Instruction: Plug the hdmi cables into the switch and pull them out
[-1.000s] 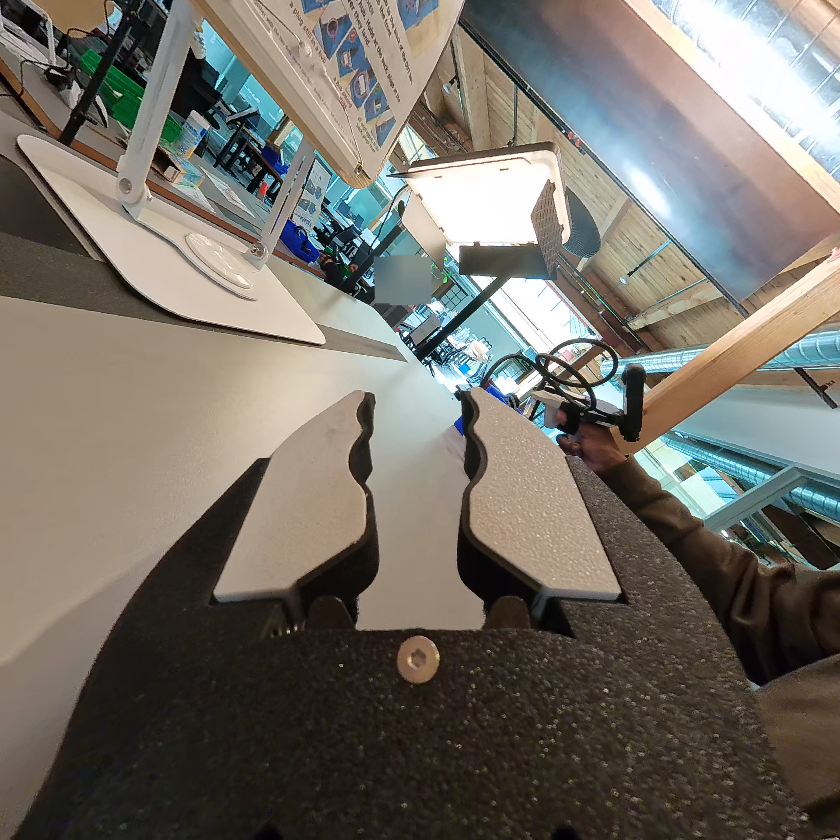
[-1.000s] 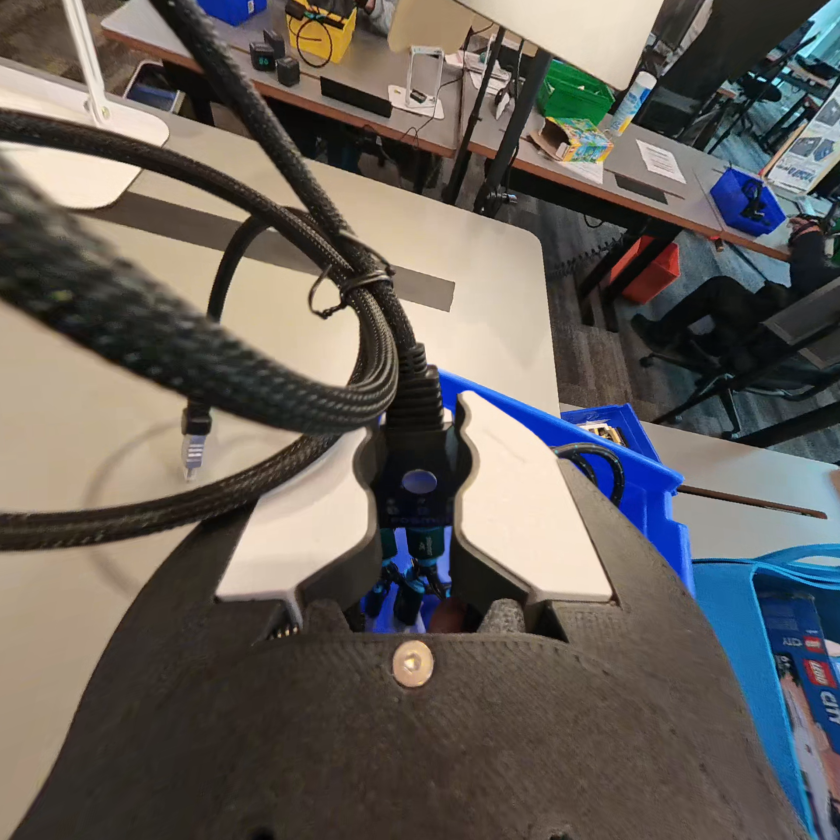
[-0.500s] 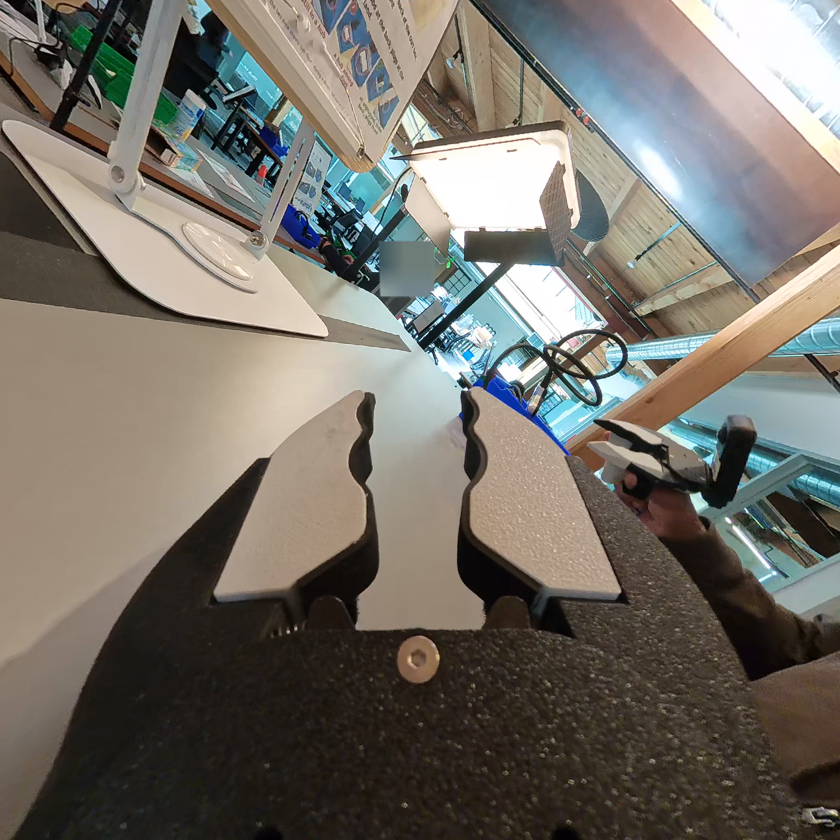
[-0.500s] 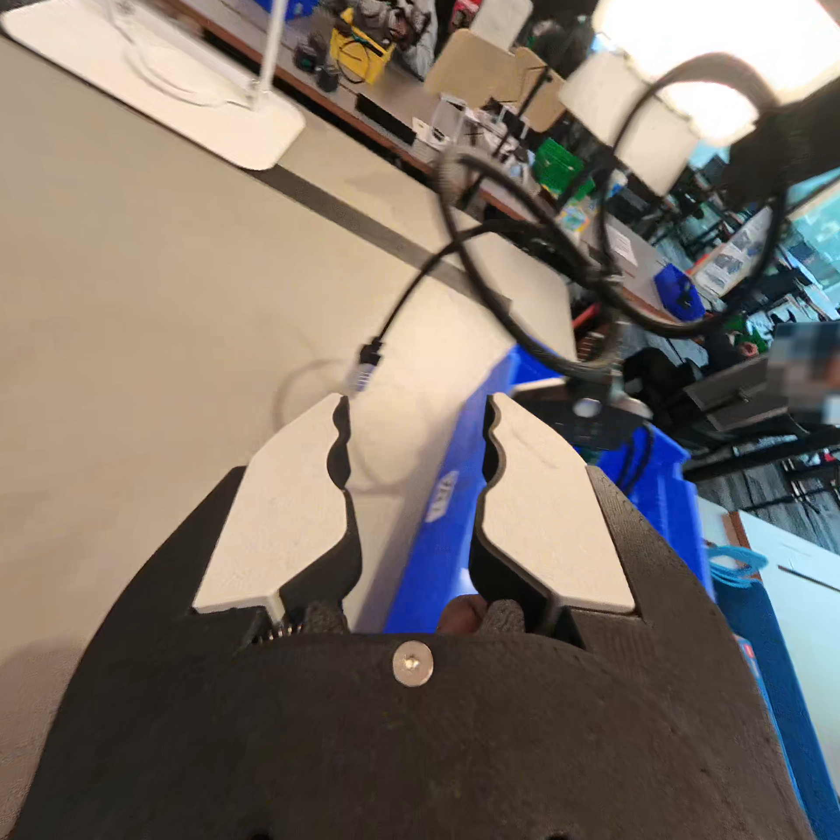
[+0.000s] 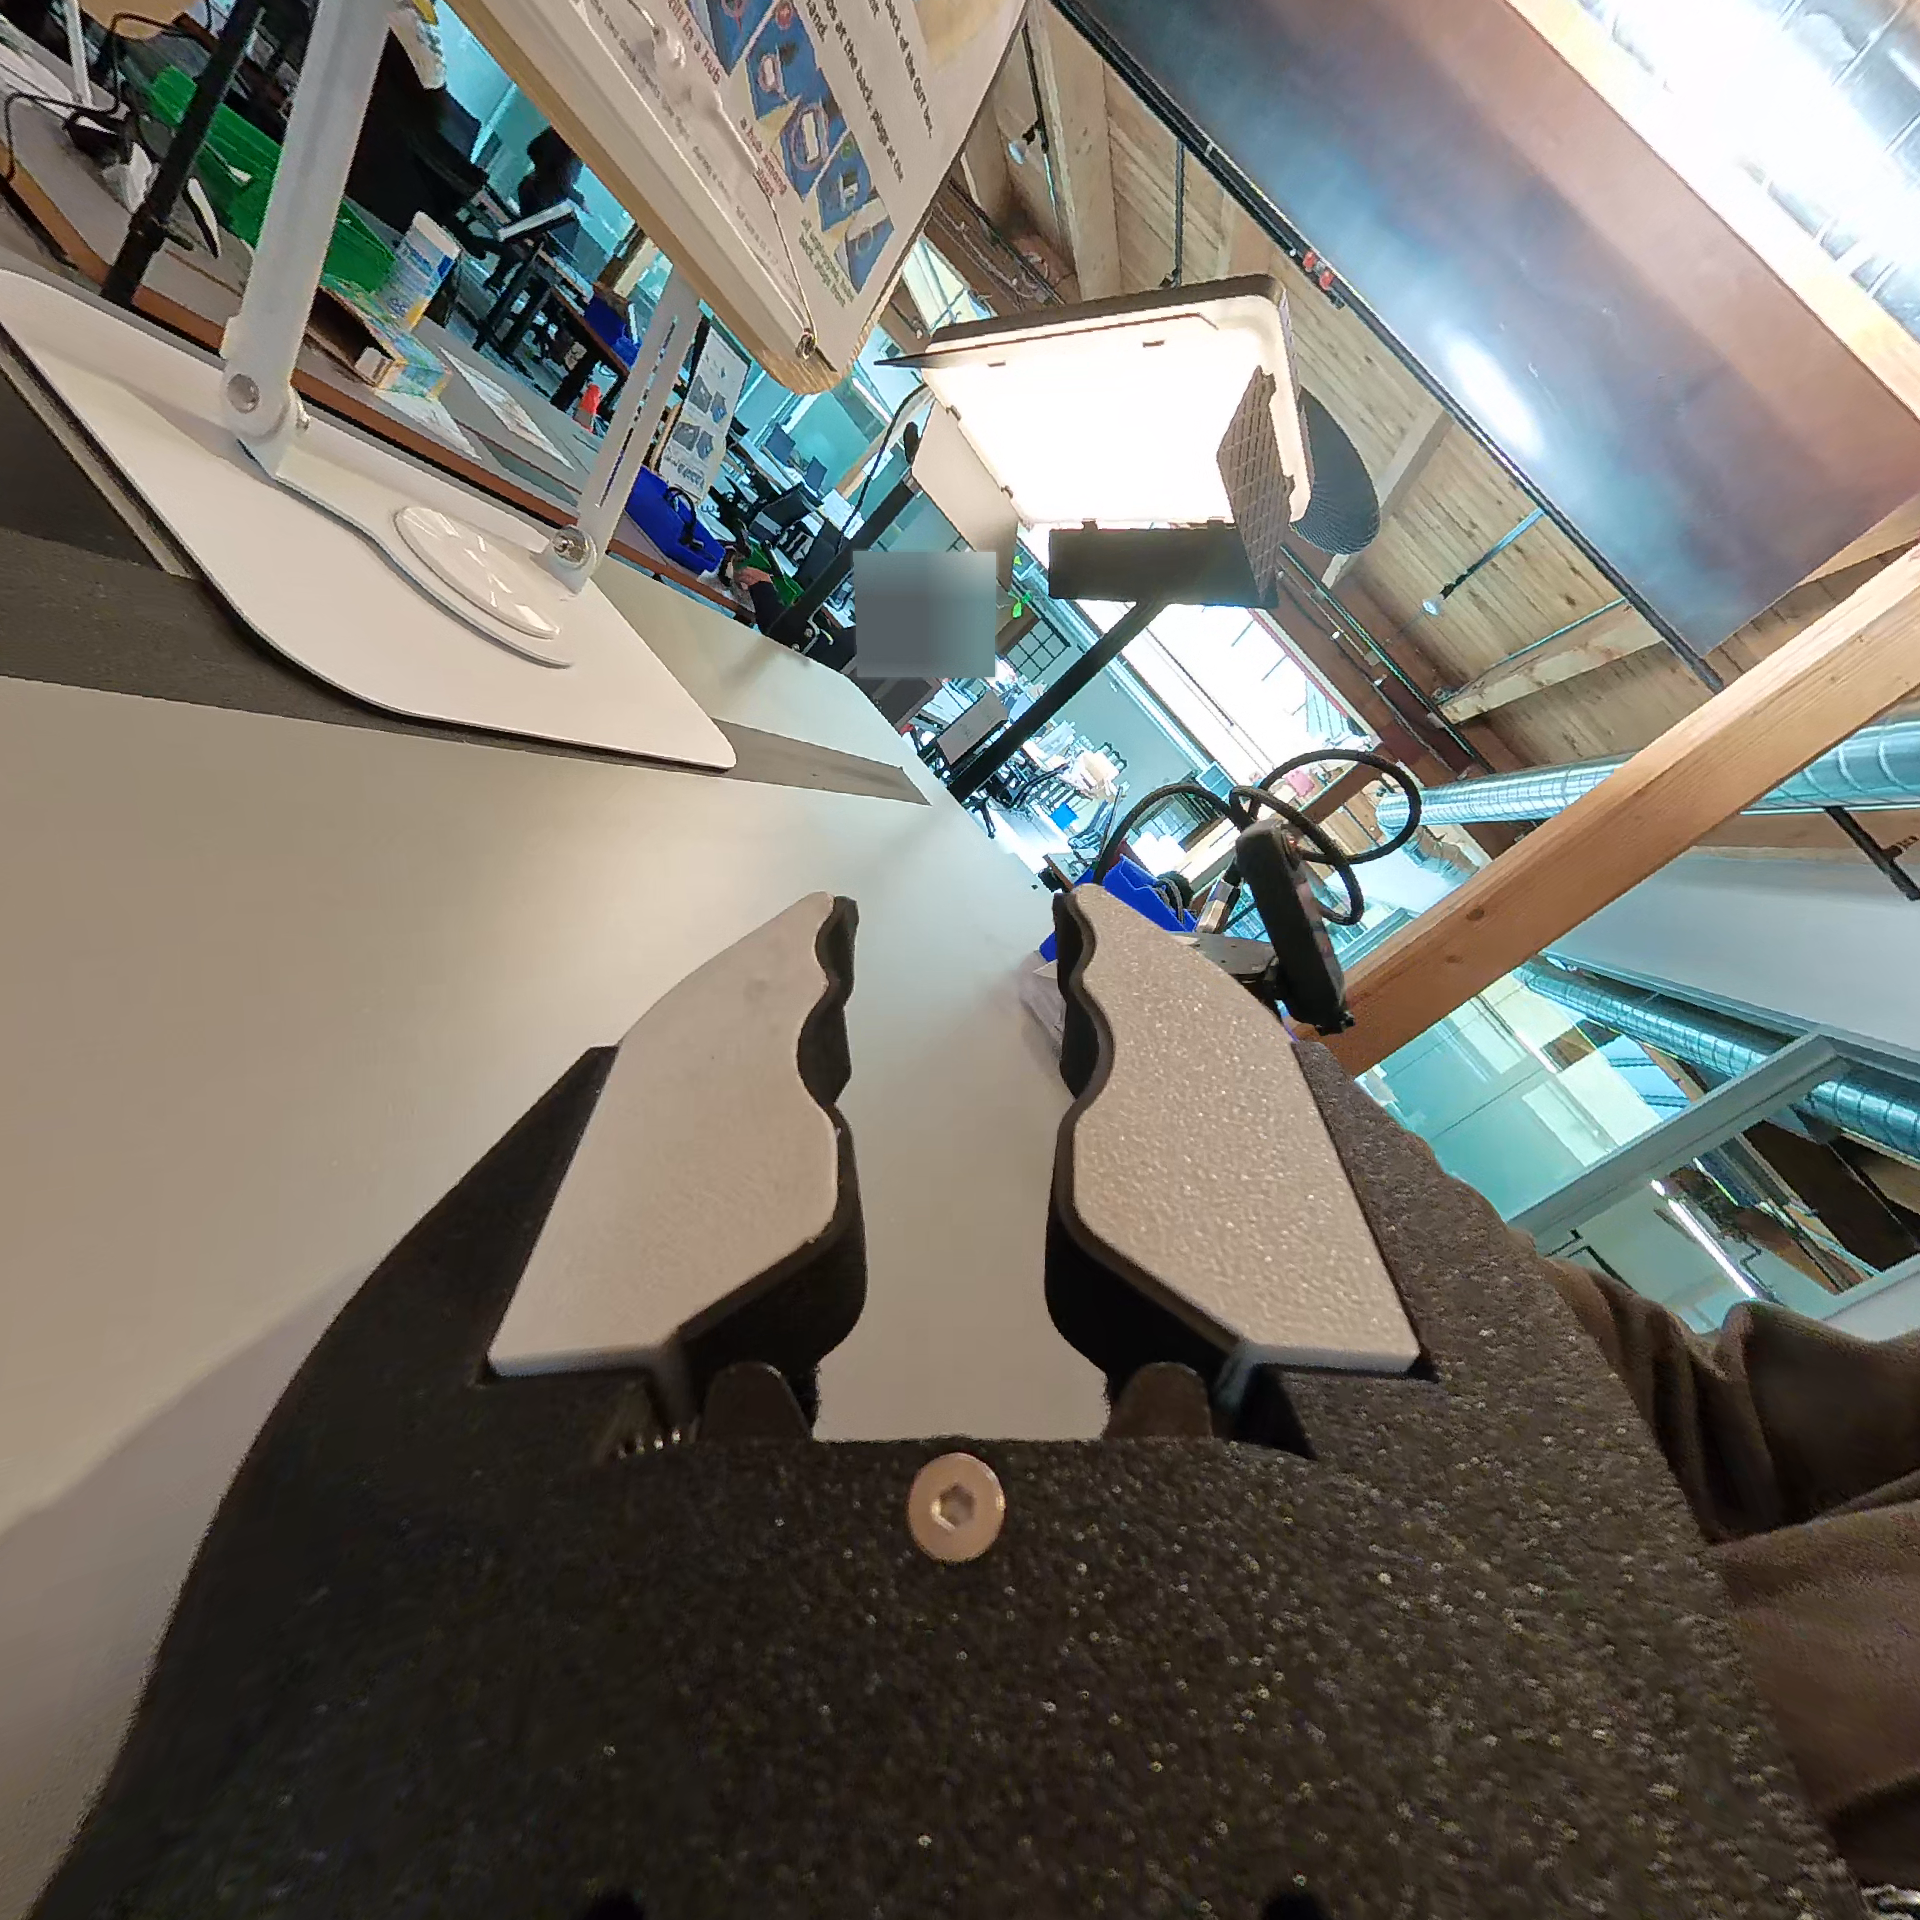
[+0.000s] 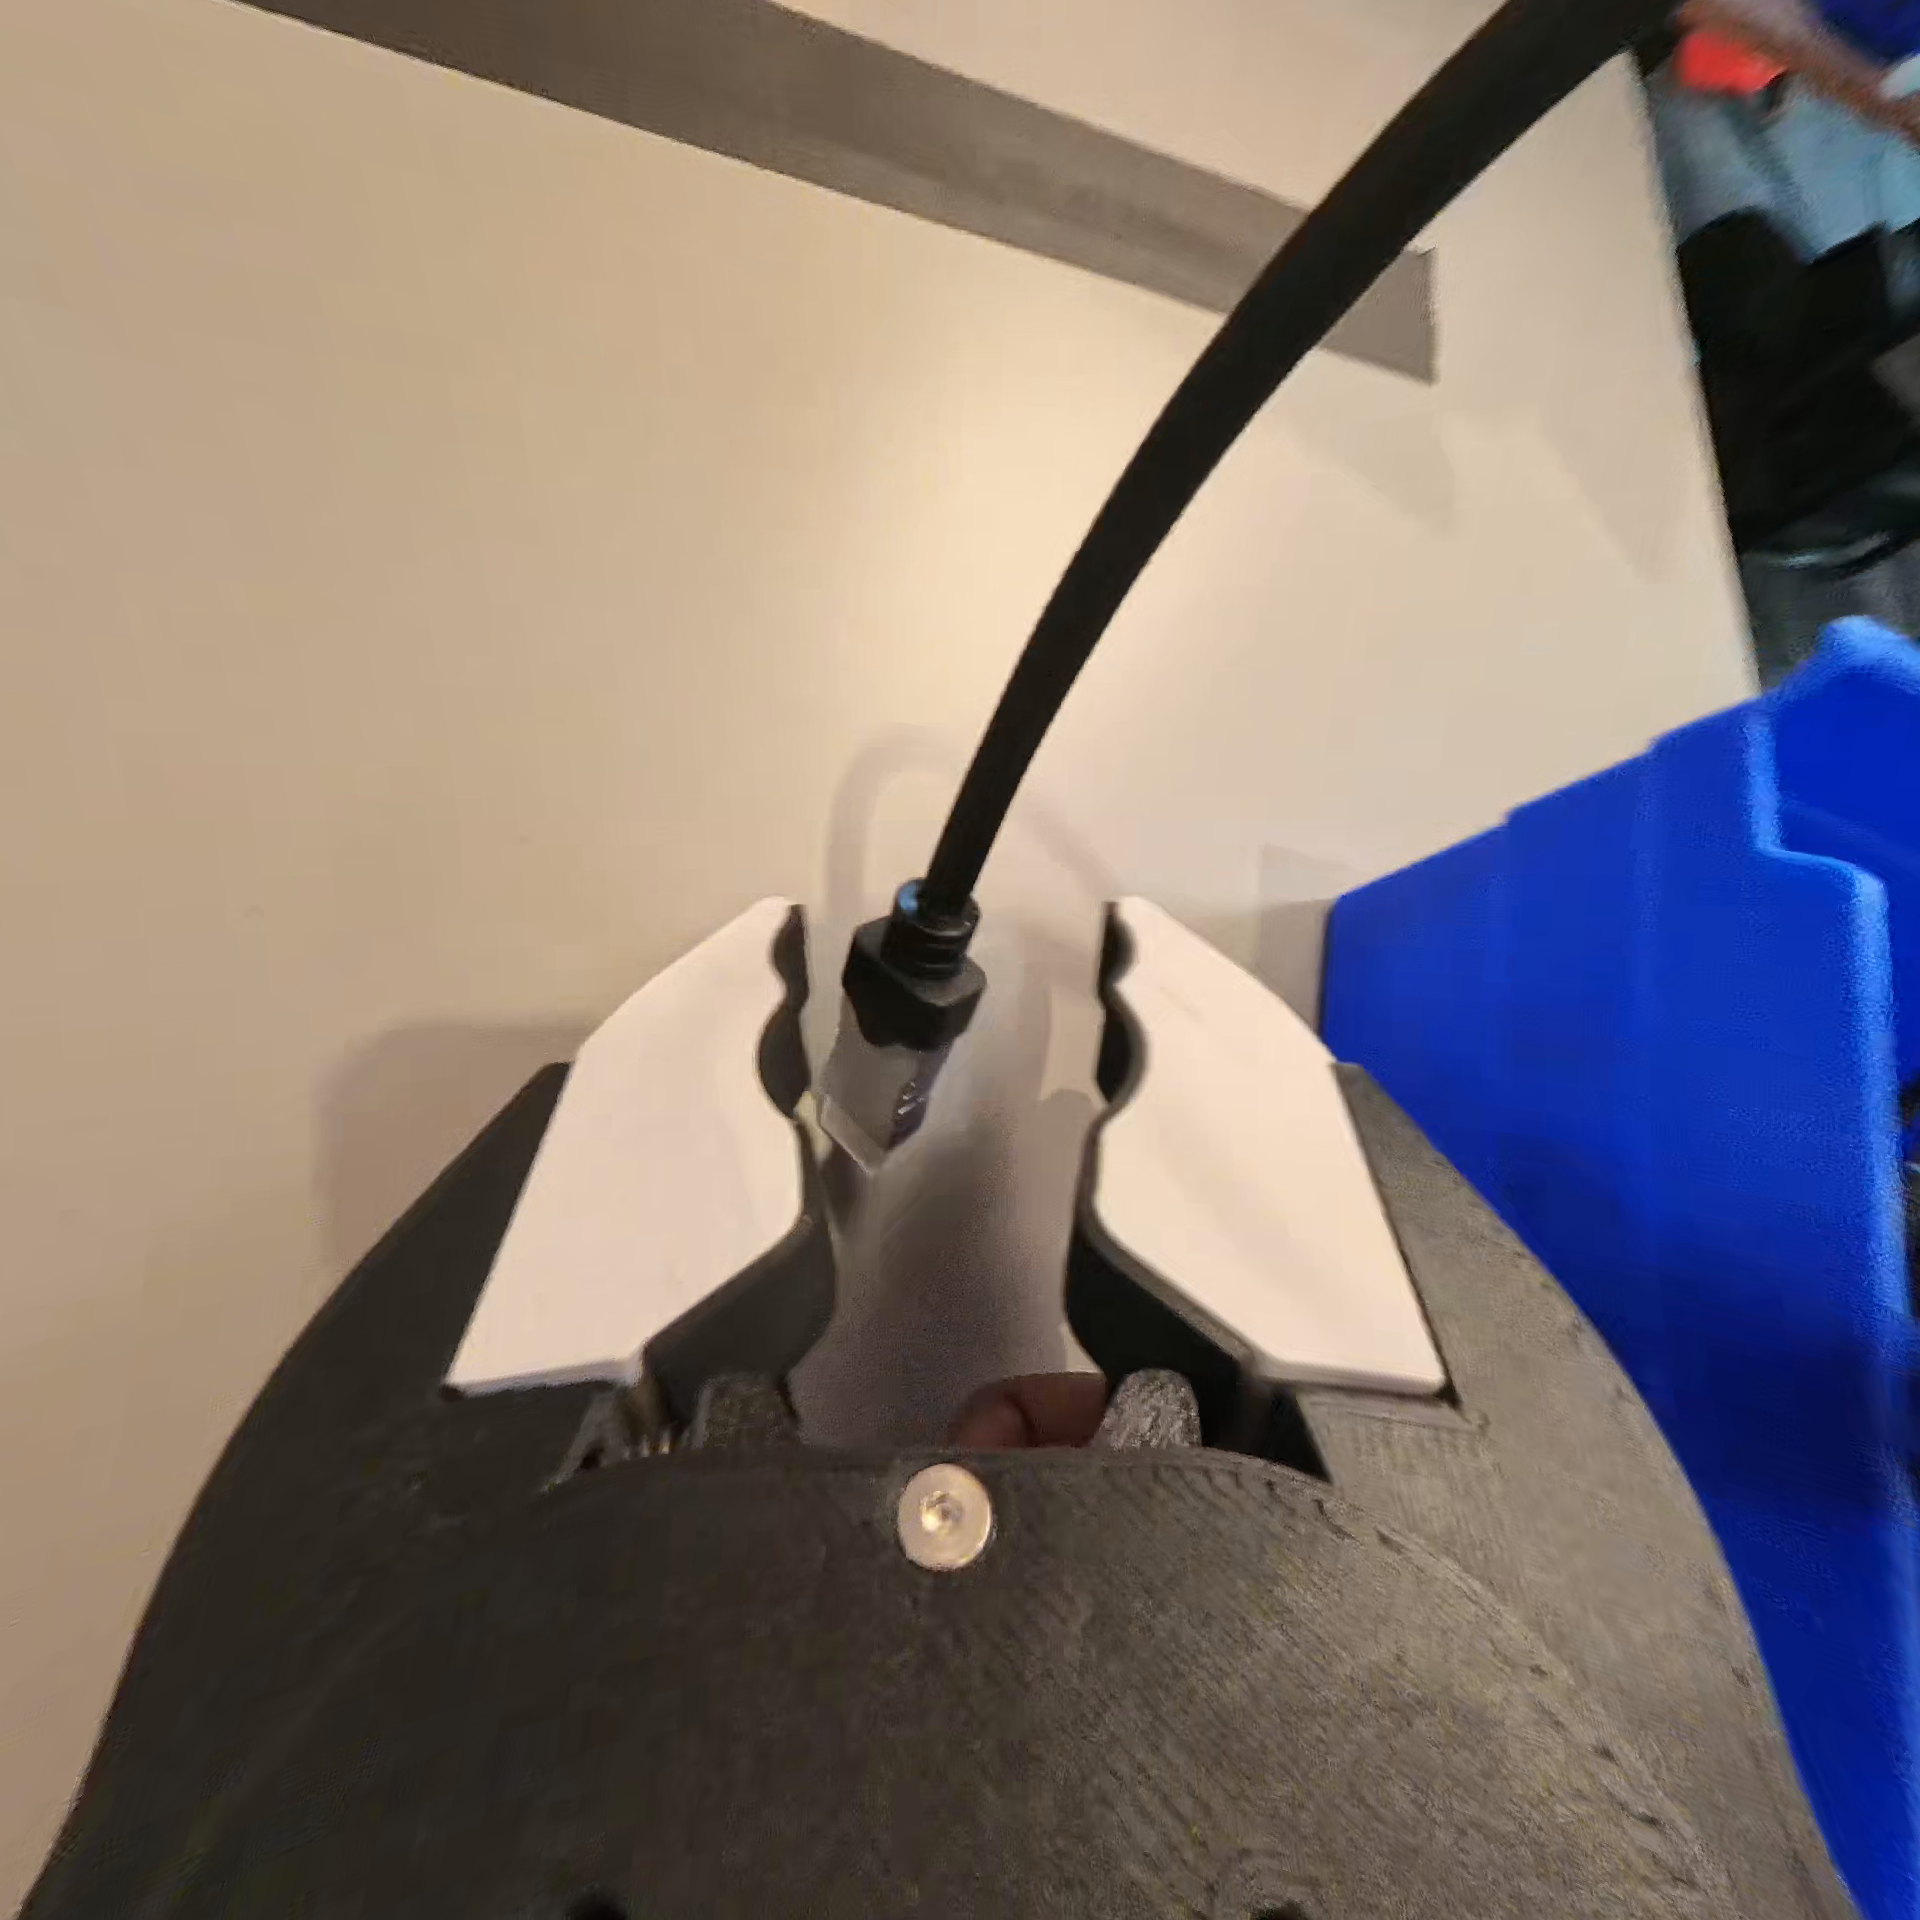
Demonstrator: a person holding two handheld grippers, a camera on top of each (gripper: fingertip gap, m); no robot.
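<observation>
A black cable (image 6: 1226, 436) is seen hanging down between the parted fingers of the right gripper (image 6: 951, 925), its plug (image 6: 899, 1029) close to the left pad, though contact cannot be made out through blur. A blue bin (image 6: 1621, 1091) is cut off beside it, contents hidden. The left gripper (image 5: 956, 914) is held part open and bare over the pale desk (image 5: 364, 987), near a white stand base (image 5: 343, 582).

Left hand-held gripper (image 5: 954, 914): jaws apart, bare, low over pale tabletop (image 5: 312, 987). White stand base (image 5: 343, 582) at far left. Blue bin (image 5: 1138, 902), coiled black cable (image 5: 1340, 821) and lit lamp panel (image 5: 1101, 426) beyond.
</observation>
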